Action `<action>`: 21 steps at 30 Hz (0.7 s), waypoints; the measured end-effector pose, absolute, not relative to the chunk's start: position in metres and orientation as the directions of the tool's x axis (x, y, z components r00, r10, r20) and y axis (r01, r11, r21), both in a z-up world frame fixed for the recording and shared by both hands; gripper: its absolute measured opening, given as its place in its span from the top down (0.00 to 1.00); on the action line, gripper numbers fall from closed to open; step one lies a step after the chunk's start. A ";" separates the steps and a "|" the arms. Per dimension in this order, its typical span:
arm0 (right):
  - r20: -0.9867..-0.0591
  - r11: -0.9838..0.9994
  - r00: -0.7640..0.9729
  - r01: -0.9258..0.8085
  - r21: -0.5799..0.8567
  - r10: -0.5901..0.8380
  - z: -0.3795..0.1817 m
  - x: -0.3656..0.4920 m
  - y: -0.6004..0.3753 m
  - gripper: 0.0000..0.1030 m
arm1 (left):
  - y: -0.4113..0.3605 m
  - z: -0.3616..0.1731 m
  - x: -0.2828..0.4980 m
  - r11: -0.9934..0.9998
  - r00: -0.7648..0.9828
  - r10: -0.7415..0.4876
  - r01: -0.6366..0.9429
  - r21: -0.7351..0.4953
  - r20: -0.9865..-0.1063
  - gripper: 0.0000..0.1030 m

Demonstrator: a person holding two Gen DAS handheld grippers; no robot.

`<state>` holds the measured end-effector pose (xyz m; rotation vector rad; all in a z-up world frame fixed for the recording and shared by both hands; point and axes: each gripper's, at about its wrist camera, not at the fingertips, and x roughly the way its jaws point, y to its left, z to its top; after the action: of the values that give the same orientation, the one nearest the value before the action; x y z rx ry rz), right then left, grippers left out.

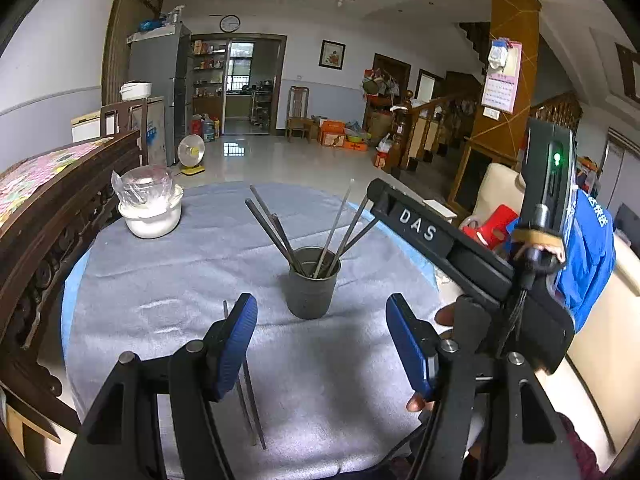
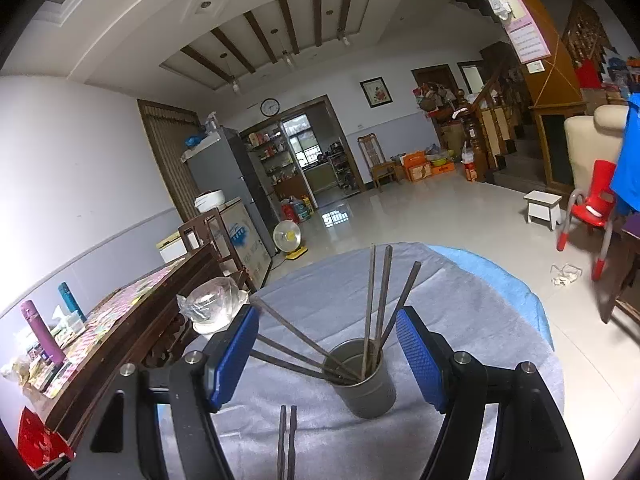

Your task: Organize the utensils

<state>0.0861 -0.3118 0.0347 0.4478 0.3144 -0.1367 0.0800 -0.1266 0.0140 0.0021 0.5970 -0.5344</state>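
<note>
A grey metal cup (image 1: 313, 285) stands on the grey cloth of the round table (image 1: 168, 280) and holds several dark chopsticks (image 1: 272, 229) fanned outward. It also shows in the right wrist view (image 2: 366, 384) with its chopsticks (image 2: 382, 300). Two loose chopsticks (image 1: 250, 400) lie flat on the cloth near my left gripper's left finger; they also show in the right wrist view (image 2: 287, 440). My left gripper (image 1: 322, 344) is open and empty, just short of the cup. My right gripper (image 2: 326, 356) is open and empty, above the cup; its body (image 1: 440, 236) shows in the left wrist view.
A white bowl with a clear plastic-wrapped lid (image 1: 150, 204) sits at the table's far left; it also shows in the right wrist view (image 2: 212, 308). A dark wooden bench back (image 1: 48, 216) runs along the left. A cream chair (image 1: 500, 188) and red stool (image 2: 592, 200) stand right.
</note>
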 end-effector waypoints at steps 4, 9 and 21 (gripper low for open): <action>-0.328 0.884 0.943 0.200 0.423 -0.057 0.033 0.085 -0.316 0.27 | -0.125 0.016 0.082 0.866 0.697 -0.480 0.474 -0.160 -0.532 0.34; -0.323 0.881 0.945 0.199 0.428 -0.057 0.036 0.079 -0.317 0.27 | -0.127 0.016 0.078 0.863 0.688 -0.483 0.479 -0.161 -0.542 0.34; -0.297 0.872 0.950 0.225 0.434 -0.098 0.048 0.048 -0.327 0.27 | -0.137 0.030 0.057 0.844 0.686 -0.513 0.511 -0.160 -0.516 0.34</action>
<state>0.0479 -0.3274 0.0481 0.4833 0.2720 -0.1710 0.0570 -0.1367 0.0299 -0.0033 0.5787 -0.5738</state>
